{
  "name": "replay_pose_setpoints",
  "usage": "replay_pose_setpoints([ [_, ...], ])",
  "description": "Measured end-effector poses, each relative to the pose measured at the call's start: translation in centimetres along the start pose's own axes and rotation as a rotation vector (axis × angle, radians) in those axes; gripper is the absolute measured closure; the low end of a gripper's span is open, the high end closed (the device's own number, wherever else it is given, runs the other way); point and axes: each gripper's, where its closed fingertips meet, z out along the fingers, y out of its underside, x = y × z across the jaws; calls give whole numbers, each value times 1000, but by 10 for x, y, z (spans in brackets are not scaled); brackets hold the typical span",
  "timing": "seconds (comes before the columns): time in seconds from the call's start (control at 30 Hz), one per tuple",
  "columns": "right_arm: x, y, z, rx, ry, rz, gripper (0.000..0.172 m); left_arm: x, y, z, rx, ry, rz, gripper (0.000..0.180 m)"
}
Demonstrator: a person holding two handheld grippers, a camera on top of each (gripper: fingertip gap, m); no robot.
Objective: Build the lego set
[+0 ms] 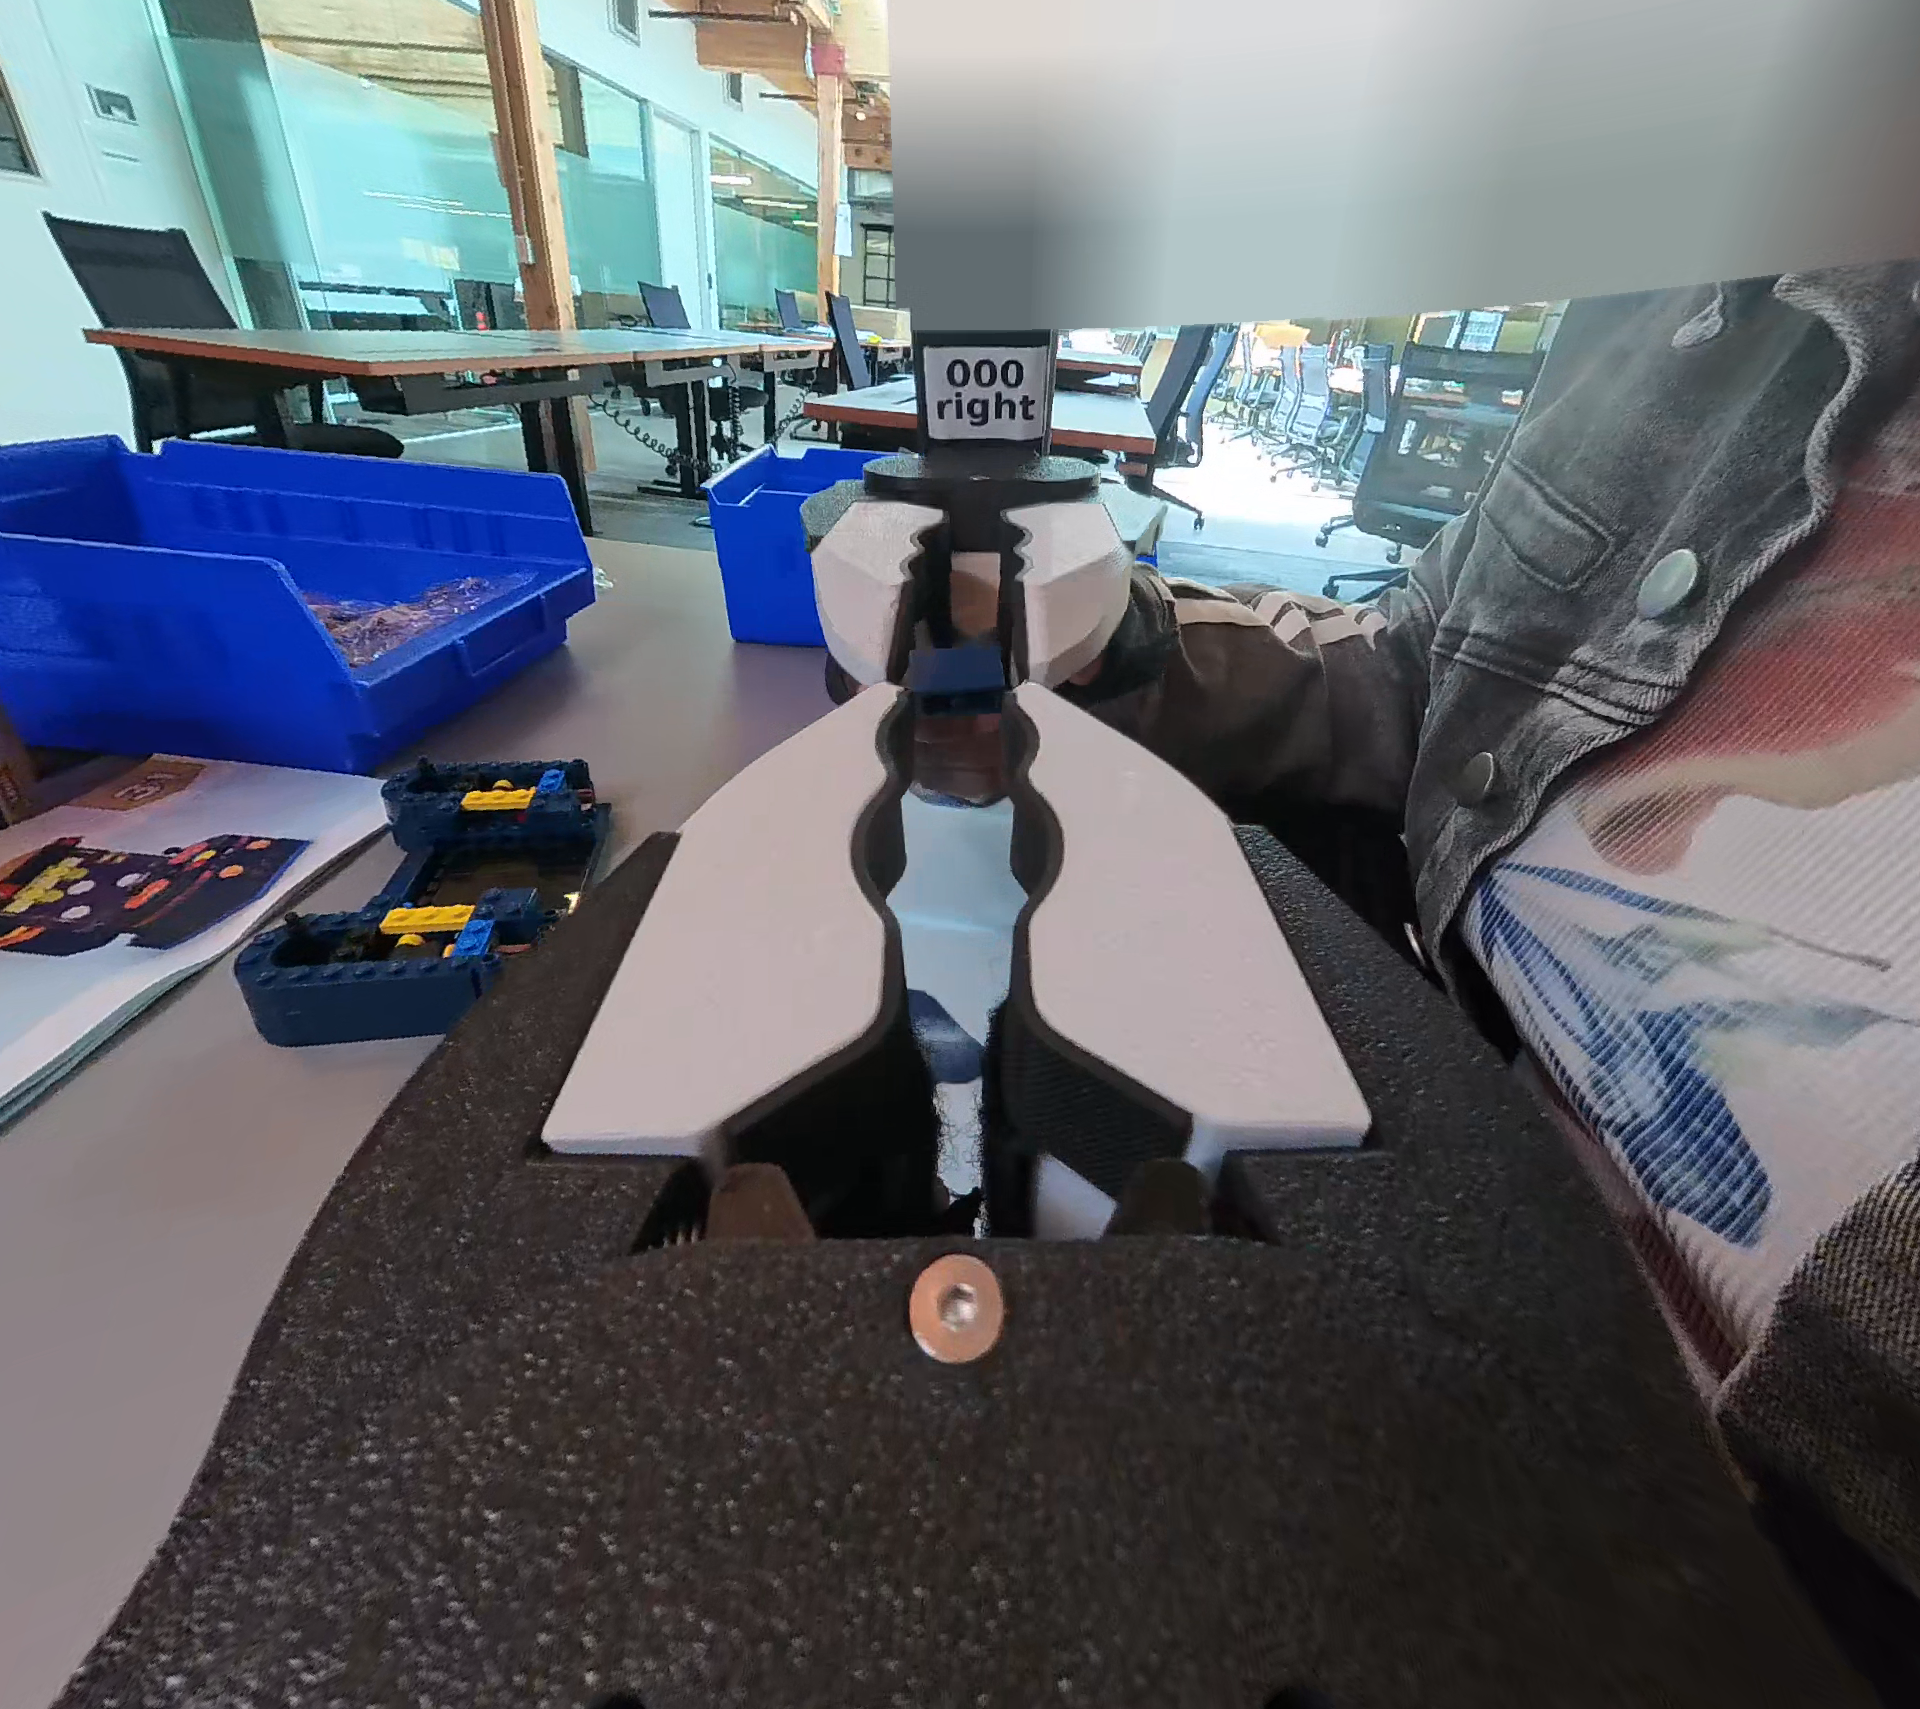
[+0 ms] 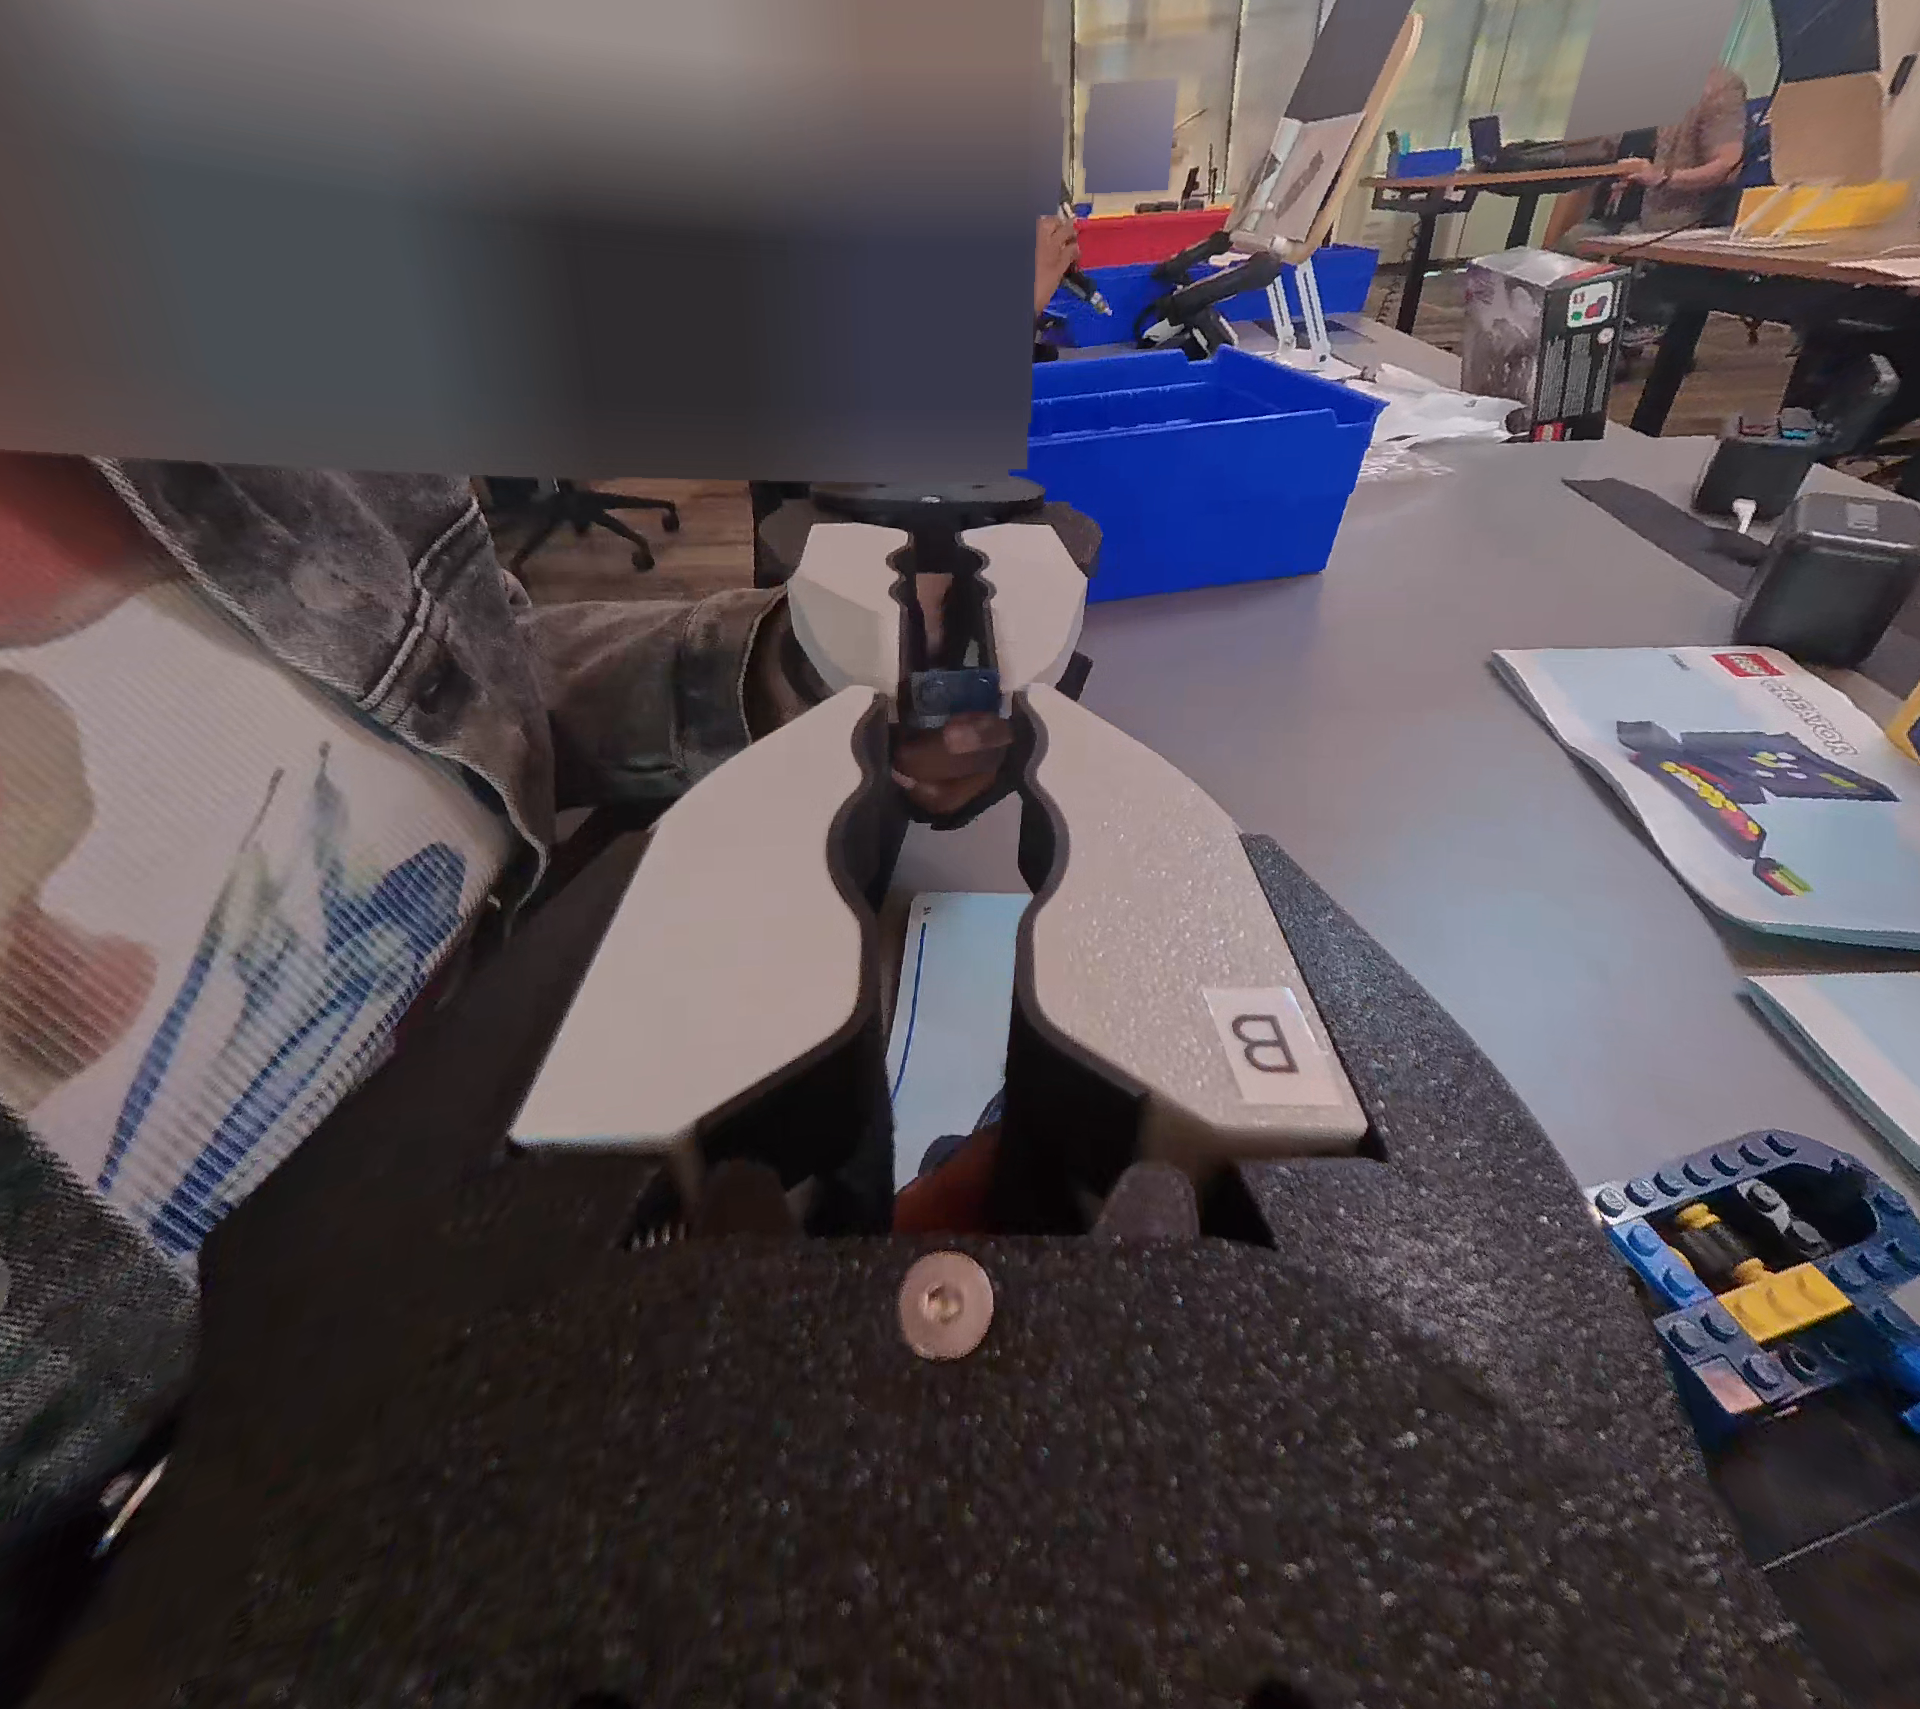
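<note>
Dark blue brick (image 1: 954, 683), a small stud-topped toy piece, hangs in the air between the two tongs, which face each other tip to tip above the grey table (image 1: 623, 683). The left tongs (image 1: 954, 709) stand narrow, their fingertips closed against the brick's sides at its near end. The right tongs (image 2: 951, 703) are narrow too and meet the same brick from the opposite end; whether their pads press it as firmly I cannot tell for certain, though they appear closed on it.

Because the piece is short, each pair has only a sliver to bite, so a slight twist or an uneven pull could, in my judgement, pop it loose and drop it to the table. The fingertips of the two pairs nearly touch, so they could knock each other.

Its colour is a deep navy, boxy, with hollows showing on the face turned to the left camera. A partly built blue and yellow model (image 1: 436, 901) lies on the table at the left, beside an open booklet (image 1: 125, 911), with a blue bin (image 1: 260, 599) farther off.
</note>
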Motion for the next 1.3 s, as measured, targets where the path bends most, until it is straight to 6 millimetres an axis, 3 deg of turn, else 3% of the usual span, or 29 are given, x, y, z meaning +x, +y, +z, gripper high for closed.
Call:
replay_pose_setpoints([
  [0.5,-2,18,-5,-133,-13,-72,156,4,19,6,-127,26,-1,165],
  [0.63,1,10,-10,-101,4,-86,156,2,13,8,-92,11,-9,165],
  [0.73,30,-19,-37,55,182,-78,156,-36,1,-8,-1,-247,-33,143],
  [0.83,63,-51,-85,362,373,21,156,-71,-22,-33,132,-454,-80,108],
  [0.93,87,-47,-115,511,533,83,156,-87,-43,-30,30,-485,12,88],
  [1.03,97,-30,-113,459,589,68,156,-108,-53,-9,-164,-438,117,82],
  [1.17,95,-28,-110,454,566,66,156,-142,-37,27,-218,-291,-1,90],
  [1.3,99,-21,-110,418,597,42,156,-169,5,50,-206,-247,-83,99],
])
